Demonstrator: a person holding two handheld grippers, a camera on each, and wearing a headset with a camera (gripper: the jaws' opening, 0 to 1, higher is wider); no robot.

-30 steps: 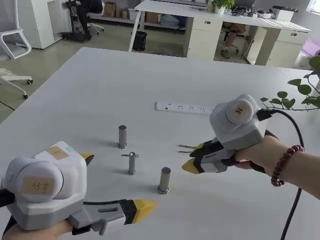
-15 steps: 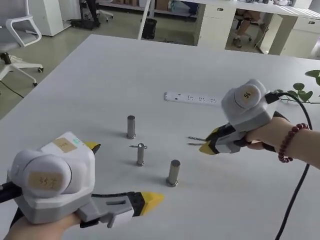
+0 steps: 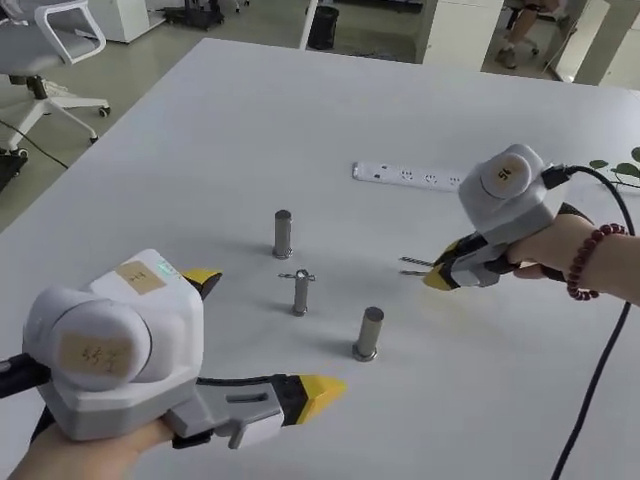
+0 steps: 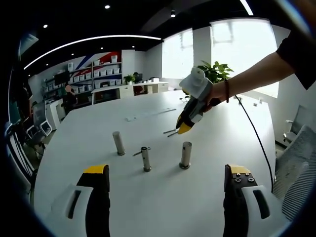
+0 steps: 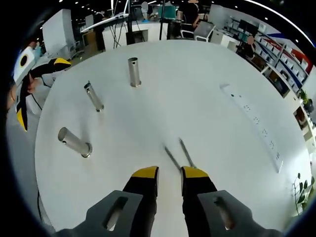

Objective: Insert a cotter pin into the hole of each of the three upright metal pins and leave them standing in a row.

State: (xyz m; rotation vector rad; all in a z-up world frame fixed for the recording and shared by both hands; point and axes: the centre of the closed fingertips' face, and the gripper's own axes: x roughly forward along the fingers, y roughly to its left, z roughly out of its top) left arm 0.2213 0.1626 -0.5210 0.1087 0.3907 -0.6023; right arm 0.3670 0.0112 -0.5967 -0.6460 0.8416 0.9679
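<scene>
Three upright metal pins stand in a slanting row: the far pin (image 3: pixel 283 233), the middle pin (image 3: pixel 301 292) with a cotter pin (image 3: pixel 298 276) through its top, and the near pin (image 3: pixel 369 333). Two loose cotter pins (image 3: pixel 414 266) lie flat on the table to their right. My right gripper (image 3: pixel 440 276) hovers low with its tips just behind them, jaws a narrow gap apart and nothing between them; in the right gripper view the loose cotter pins (image 5: pixel 178 154) lie just ahead of the right gripper (image 5: pixel 169 173). My left gripper (image 3: pixel 262 332) is held wide open near the table's front, facing the three pins (image 4: pixel 144 159).
A white power strip (image 3: pixel 405 176) lies beyond the pins. A black cable (image 3: pixel 600 380) trails from the right gripper along the table's right side. Plant leaves (image 3: pixel 622 163) reach in at the right edge. An office chair (image 3: pixel 55 30) stands past the table's left edge.
The right gripper has moved in toward the two loose cotter pins, so its tips now sit right beside them. The left gripper has stayed put; the head camera has shifted.
</scene>
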